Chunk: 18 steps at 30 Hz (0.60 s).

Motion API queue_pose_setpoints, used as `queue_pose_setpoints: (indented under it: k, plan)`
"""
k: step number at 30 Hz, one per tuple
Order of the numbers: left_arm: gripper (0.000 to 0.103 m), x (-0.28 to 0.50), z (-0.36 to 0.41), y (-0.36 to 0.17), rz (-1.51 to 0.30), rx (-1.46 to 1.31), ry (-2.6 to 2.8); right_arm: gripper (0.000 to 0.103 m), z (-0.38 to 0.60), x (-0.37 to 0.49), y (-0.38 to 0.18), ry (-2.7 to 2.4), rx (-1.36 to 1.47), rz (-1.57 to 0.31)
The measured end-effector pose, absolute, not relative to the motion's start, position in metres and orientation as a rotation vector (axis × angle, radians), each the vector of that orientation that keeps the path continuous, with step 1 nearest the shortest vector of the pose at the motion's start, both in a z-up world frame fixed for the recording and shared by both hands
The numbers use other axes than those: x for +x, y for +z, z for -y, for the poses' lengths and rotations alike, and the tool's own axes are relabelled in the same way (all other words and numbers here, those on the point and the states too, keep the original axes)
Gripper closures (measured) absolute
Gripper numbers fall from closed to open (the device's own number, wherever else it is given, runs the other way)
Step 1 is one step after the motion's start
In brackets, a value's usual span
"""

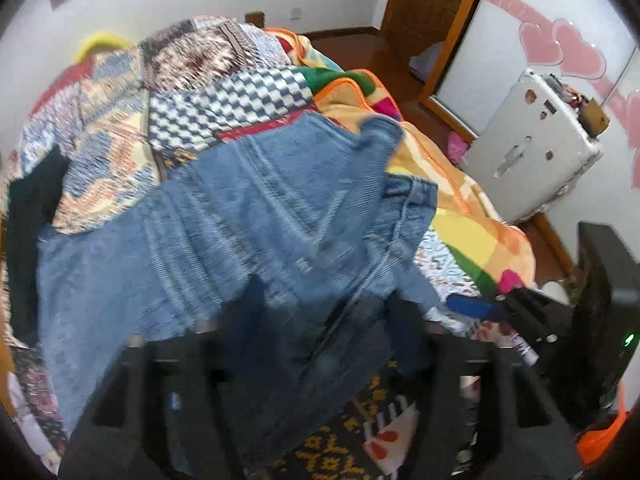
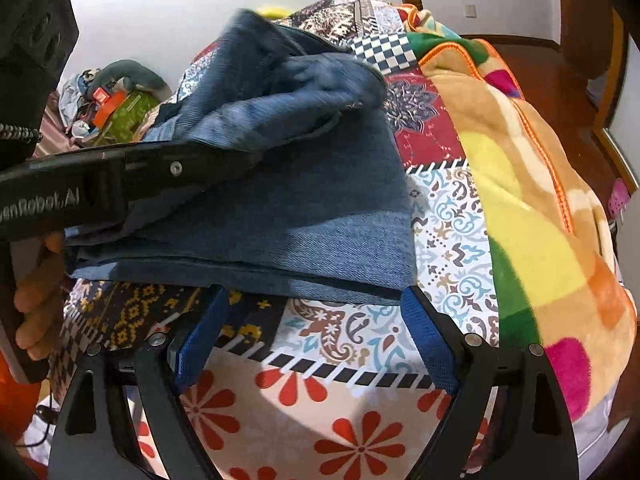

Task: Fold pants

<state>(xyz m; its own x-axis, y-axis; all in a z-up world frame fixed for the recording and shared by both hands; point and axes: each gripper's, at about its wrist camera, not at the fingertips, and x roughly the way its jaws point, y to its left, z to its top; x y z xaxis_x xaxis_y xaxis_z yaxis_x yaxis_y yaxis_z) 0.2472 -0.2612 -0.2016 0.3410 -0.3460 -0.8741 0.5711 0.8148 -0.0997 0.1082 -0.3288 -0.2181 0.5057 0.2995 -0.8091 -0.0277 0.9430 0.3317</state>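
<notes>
I hover my right gripper (image 2: 316, 320), wide and empty, at the jeans' (image 2: 280, 216) lower edge; left gripper (image 1: 304, 360) parted, cloth across it, folding.

A home bedroom: patchwork-quilted bed (image 2: 452, 216), wardrobe (image 1: 520, 40) with pink hearts.

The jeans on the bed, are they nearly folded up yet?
Partly. The jeans already lie doubled over on the bedspread, with one end flopped on top in a lumpy heap. Right now the left claw lies across that pile, with a hand holding its handle, and the right claw waits open at the near edge. Still left: flatten the heap and fold it smaller.
</notes>
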Motion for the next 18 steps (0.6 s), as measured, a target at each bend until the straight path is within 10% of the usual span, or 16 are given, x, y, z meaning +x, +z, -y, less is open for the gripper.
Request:
queue_pose_setpoints:
  k: [8, 18]
  plan:
    - [0.006, 0.253, 0.207, -0.143, -0.891, 0.151, -0.517, 0.017, 0.328, 0.112, -0.206, 0.176, 0.261, -0.982]
    - [0.002, 0.375, 0.148, -0.164, -0.899, 0.216, -0.253, 0.017, 0.312, 0.119, -0.205, 0.188, 0.255, -1.004]
